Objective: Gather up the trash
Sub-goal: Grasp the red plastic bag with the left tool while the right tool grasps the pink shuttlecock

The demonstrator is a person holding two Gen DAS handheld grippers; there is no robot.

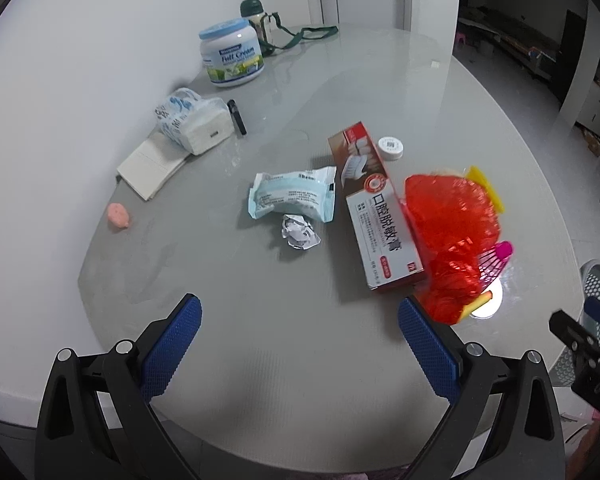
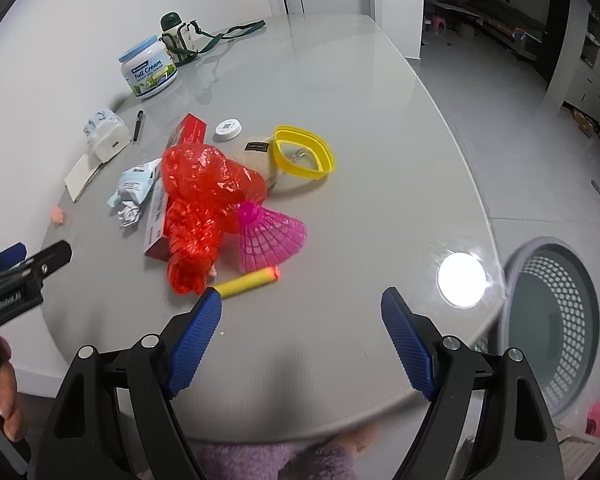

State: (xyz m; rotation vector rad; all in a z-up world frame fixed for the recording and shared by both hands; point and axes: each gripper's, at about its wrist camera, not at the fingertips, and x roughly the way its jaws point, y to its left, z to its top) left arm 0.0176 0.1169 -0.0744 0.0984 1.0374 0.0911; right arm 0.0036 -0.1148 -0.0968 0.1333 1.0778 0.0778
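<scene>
Your left gripper (image 1: 299,328) and your right gripper (image 2: 301,320) both hang over the near edge of the table (image 2: 380,120) with their blue pads spread wide and nothing between them. By the look of it, no piece is in hand yet, so you are at the step of picking which scrap to take.

Nearest the right gripper, at about 11 o'clock from it, lies the yellow foam dart (image 2: 246,282), just beside the crumpled red plastic bag (image 2: 204,208). The pink shuttlecock (image 2: 272,236) sits at 12 o'clock, touching the bag. The toothpaste box (image 1: 374,204) lies against the bag's left side, partly under it.

From the left gripper, the crumpled paper ball (image 1: 299,233) is at 12 o'clock, with the pale blue wrapper (image 1: 294,196) just behind it, touching. A small pink lump (image 1: 119,216) lies apart at 10 o'clock.

The mesh waste basket (image 2: 556,320) stands on the floor off the table's right edge, at 3 o'clock from the right gripper.

Likely next: lower the left gripper over the paper ball, close on it, then carry it across to the basket. The red bag may drag its neighbours when lifted.

Farther back stand the milk powder tub (image 1: 232,54) and bottle (image 1: 256,20); these look like keepers.
</scene>
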